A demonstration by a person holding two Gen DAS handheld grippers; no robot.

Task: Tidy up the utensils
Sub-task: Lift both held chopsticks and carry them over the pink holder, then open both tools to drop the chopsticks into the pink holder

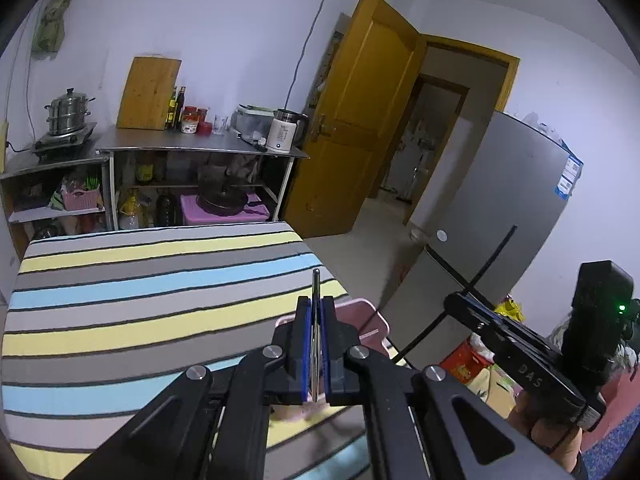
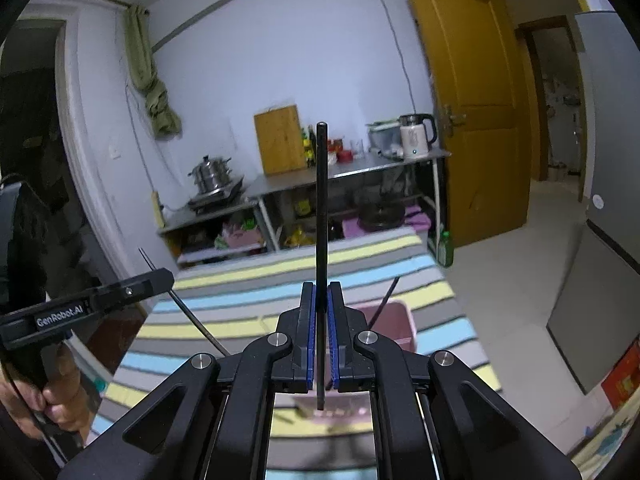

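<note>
Left gripper (image 1: 316,344): clamped on a thin metal utensil (image 1: 316,284), seen edge-on, possibly a knife.
Right gripper (image 2: 322,336): clamped on a black rod-like utensil (image 2: 321,200), standing upright.
Pink bin (image 2: 394,322): on striped tabletop (image 1: 140,280), just beyond both grippers.
Hand (image 2: 52,396): gripping left handle.

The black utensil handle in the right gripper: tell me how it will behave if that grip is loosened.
The black utensil handle looks thin, straight and rigid, so it should not droop. Pinched low between the closed right gripper pads with most of its length above them, it would probably tip sideways. Its smooth, narrow shaft may slip down towards the pink basket.
</note>
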